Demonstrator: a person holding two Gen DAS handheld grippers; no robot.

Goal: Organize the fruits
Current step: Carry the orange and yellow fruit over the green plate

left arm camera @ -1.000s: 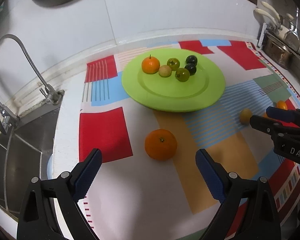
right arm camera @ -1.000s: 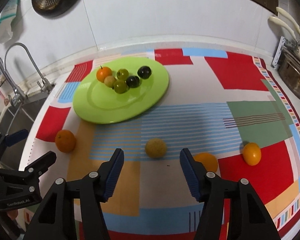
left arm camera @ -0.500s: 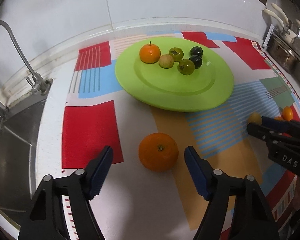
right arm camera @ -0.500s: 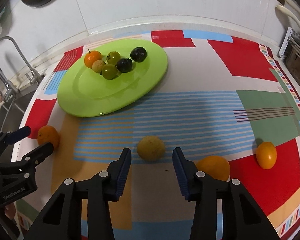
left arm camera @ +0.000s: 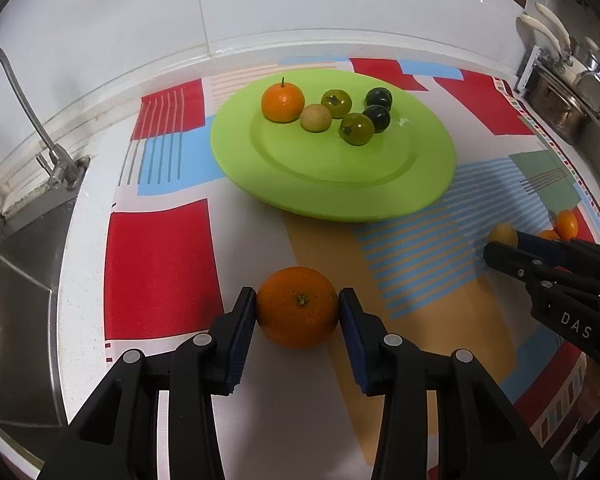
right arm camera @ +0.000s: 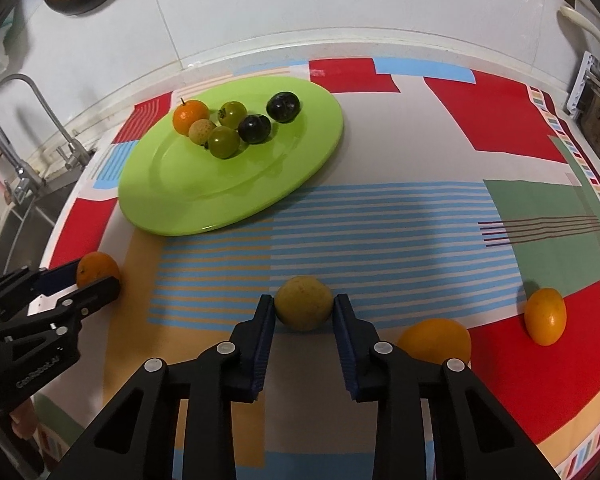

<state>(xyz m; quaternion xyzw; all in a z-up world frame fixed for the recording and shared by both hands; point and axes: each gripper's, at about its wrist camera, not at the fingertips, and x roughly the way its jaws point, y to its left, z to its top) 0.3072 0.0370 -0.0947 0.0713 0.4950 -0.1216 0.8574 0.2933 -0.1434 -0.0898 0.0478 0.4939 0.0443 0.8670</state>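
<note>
A large orange [left arm camera: 298,314] lies on the patterned mat, and my left gripper [left arm camera: 297,298] has its jaws closing on it, both blue pads touching its sides. My right gripper [right arm camera: 303,303] is shut on a round yellow-green fruit [right arm camera: 304,310], which still rests on the mat. A lime-green plate [left arm camera: 332,200] behind them holds a small orange [left arm camera: 283,102], a tan fruit, two green fruits and two dark ones. In the right wrist view an orange [right arm camera: 434,340] and a smaller orange fruit [right arm camera: 546,316] lie to the right of that gripper.
A steel sink [left arm camera: 16,320] and its faucet [left arm camera: 56,164] sit at the left edge of the counter. A metal rack with utensils [left arm camera: 556,92] stands at the back right. White tiled wall runs behind the colourful mat [right arm camera: 380,220].
Both grippers have lowered and closed in from wide open. The left pads now touch the orange, and the right pads now clamp the yellow-green fruit.
</note>
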